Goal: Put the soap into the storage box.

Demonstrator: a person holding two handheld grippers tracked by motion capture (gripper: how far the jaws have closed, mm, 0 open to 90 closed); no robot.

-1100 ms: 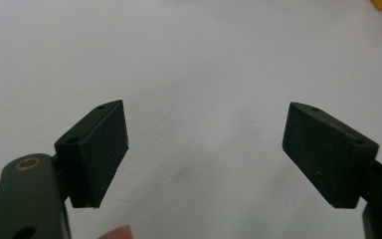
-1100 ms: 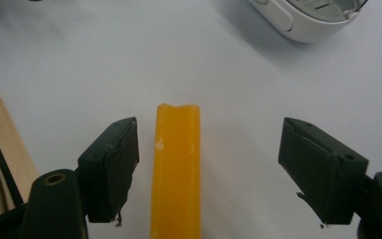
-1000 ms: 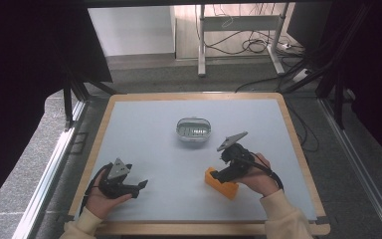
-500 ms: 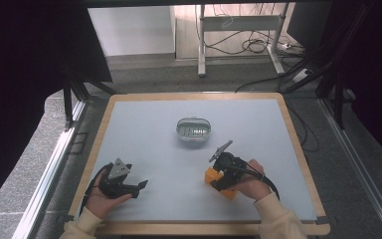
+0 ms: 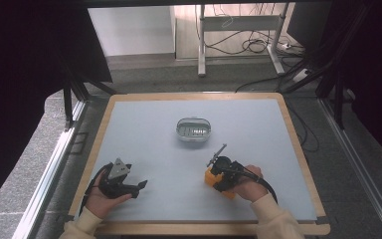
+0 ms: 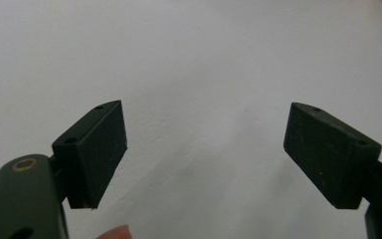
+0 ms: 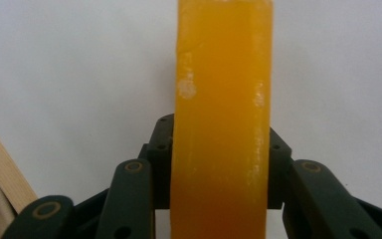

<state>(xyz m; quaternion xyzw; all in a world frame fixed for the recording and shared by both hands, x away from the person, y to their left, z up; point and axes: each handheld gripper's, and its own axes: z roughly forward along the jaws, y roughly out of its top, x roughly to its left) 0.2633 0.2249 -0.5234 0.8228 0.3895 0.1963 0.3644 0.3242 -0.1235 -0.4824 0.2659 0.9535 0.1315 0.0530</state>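
Two tools were on the pale grey counter (image 5: 144,124), and the right tool (image 5: 213,175) was the one that mattered. Its jaws had just been closing and were now pressed against the two broad faces of the translucent orange rectangular bar (image 7: 222,119) (soap, by the look of it), pinching it between them. In the right gripper view the bar's long axis ran straight ahead from the jaws, in line with the tool, so the far end stuck out well past the pads. In the high view the bar (image 5: 209,178) sat low over the near right part of the counter, under the person's right hand — whether it was touching the surface or just clear of it could not be told.

The small oval clear plastic dish (image 5: 193,129) lay farther from the person and a little to the left of the held bar, apart from it, near the counter's middle. The right hand was much the nearer to it, so I judged any carry to be its job.

The left tool (image 6: 205,144) rested near the front left corner — jaws spread wide, with bare counter between them.
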